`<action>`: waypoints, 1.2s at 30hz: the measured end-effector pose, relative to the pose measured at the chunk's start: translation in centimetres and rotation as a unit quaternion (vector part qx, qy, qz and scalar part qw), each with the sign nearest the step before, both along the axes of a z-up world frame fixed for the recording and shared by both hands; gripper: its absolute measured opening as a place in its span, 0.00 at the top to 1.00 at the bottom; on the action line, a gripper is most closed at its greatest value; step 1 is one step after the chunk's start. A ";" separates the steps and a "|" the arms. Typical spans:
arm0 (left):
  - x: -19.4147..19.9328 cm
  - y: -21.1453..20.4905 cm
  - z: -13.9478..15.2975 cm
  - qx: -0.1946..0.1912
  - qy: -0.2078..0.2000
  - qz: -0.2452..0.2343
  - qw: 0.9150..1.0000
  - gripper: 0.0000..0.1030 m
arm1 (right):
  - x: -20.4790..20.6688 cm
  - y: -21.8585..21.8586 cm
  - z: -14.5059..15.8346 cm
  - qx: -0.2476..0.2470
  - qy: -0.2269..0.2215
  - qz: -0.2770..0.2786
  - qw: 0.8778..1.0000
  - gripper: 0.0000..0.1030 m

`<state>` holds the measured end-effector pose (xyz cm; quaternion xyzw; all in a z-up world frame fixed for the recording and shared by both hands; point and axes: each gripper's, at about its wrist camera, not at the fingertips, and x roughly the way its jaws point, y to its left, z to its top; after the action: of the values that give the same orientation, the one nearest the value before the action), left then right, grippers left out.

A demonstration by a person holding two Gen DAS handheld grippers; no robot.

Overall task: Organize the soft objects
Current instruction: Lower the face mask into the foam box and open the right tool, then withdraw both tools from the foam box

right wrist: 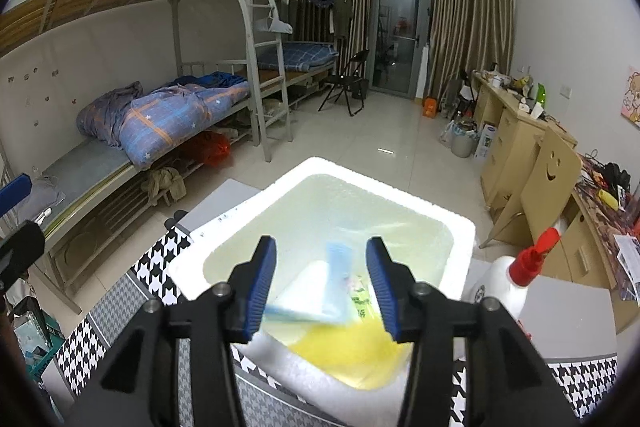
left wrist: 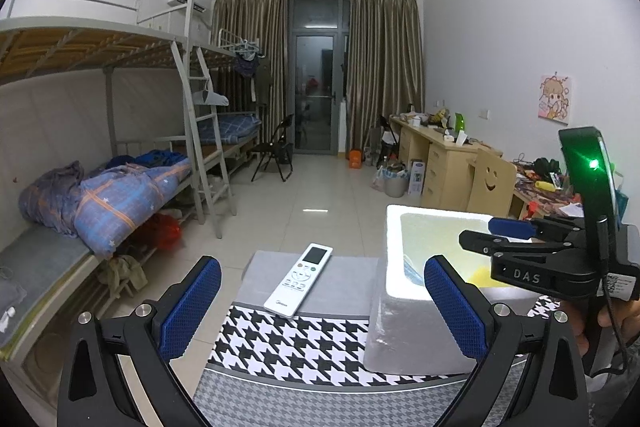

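A white foam box (right wrist: pixel 460 227) stands on the houndstooth-covered table (left wrist: pixel 288 347); it also shows in the left wrist view (left wrist: pixel 400 315). Inside lie a yellow soft cloth (right wrist: pixel 352 347), a blurred light-blue and white pack (right wrist: pixel 320 291) and a small printed packet (right wrist: pixel 362 297). My right gripper (right wrist: pixel 322 285) is open and empty, hovering over the box; it shows from the side in the left wrist view (left wrist: pixel 496 233). My left gripper (left wrist: pixel 322 307) is open and empty above the table, left of the box.
A white remote control (left wrist: pixel 298 279) lies on the table left of the box. A white bottle with a red cap (right wrist: pixel 516 271) stands to the box's right. Bunk beds (left wrist: pixel 100 163) line the left wall, desks (left wrist: pixel 448 155) the right.
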<state>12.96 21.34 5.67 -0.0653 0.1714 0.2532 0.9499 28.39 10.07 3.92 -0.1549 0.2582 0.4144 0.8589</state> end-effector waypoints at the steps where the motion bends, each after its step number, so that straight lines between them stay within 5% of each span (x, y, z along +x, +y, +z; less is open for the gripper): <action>1: 0.0 0.0 0.1 0.000 0.000 0.000 1.000 0.01 | -0.1 -0.2 0.1 0.003 0.000 0.000 1.000 0.50; 11: -0.5 -0.8 0.5 0.000 -0.002 -0.006 1.000 0.01 | -1.3 -2.0 1.7 0.028 -0.007 -0.007 1.000 0.37; 17: -0.9 -2.1 0.8 0.007 -0.004 -0.010 1.000 0.01 | -2.2 -3.4 2.5 0.046 -0.018 -0.023 0.999 0.18; 36: -3.0 -5.7 1.9 0.019 -0.010 -0.030 0.999 0.01 | -5.8 -8.1 3.9 0.066 -0.052 -0.020 0.996 0.16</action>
<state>10.00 15.65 7.53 -0.0447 0.1585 0.2273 0.9598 22.62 1.98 7.86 -0.1141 0.1884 0.4050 0.8874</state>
